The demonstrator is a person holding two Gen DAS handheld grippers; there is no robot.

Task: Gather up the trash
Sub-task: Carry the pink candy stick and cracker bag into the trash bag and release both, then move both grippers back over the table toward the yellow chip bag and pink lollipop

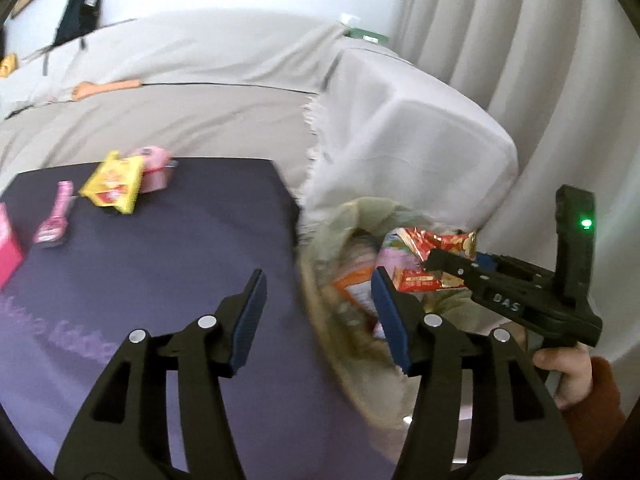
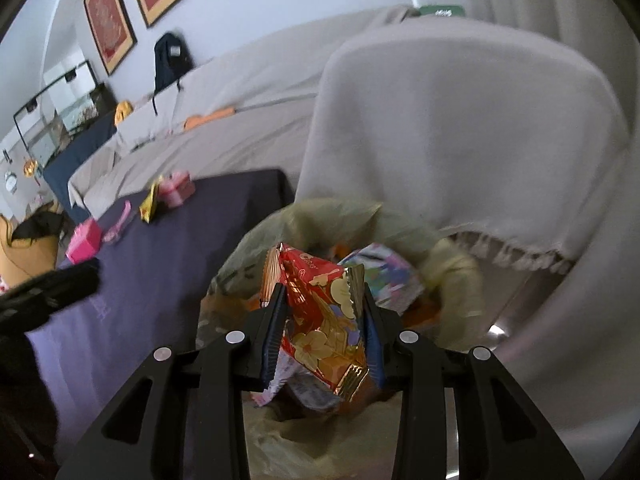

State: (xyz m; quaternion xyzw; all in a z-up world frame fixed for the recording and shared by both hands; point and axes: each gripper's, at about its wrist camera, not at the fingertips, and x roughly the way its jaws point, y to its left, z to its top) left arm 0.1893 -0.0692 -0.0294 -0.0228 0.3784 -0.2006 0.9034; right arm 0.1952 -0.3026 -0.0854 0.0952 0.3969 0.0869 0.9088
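Observation:
My right gripper [image 2: 323,292] is shut on a red and gold snack packet [image 2: 316,304], held above the open mouth of a trash bin lined with a yellowish bag [image 2: 452,264]. Several wrappers lie inside the bin. In the left wrist view the same packet [image 1: 420,282] and the right gripper [image 1: 434,266] hang over the bin [image 1: 320,236]. My left gripper [image 1: 320,280] is open and holds nothing, over the table's right edge beside the bin. On the dark purple table [image 1: 160,272] lie a yellow packet [image 1: 114,184], a pink tube [image 1: 54,220], a pink box [image 1: 8,248] and a pink wrapped item [image 1: 154,164].
A sofa under a beige cover runs behind the table, its armrest [image 1: 420,140] right behind the bin. Pale curtains [image 1: 520,40] hang at the right. A person's hand [image 1: 568,368] grips the right tool. A black backpack [image 2: 170,60] leans on the sofa back.

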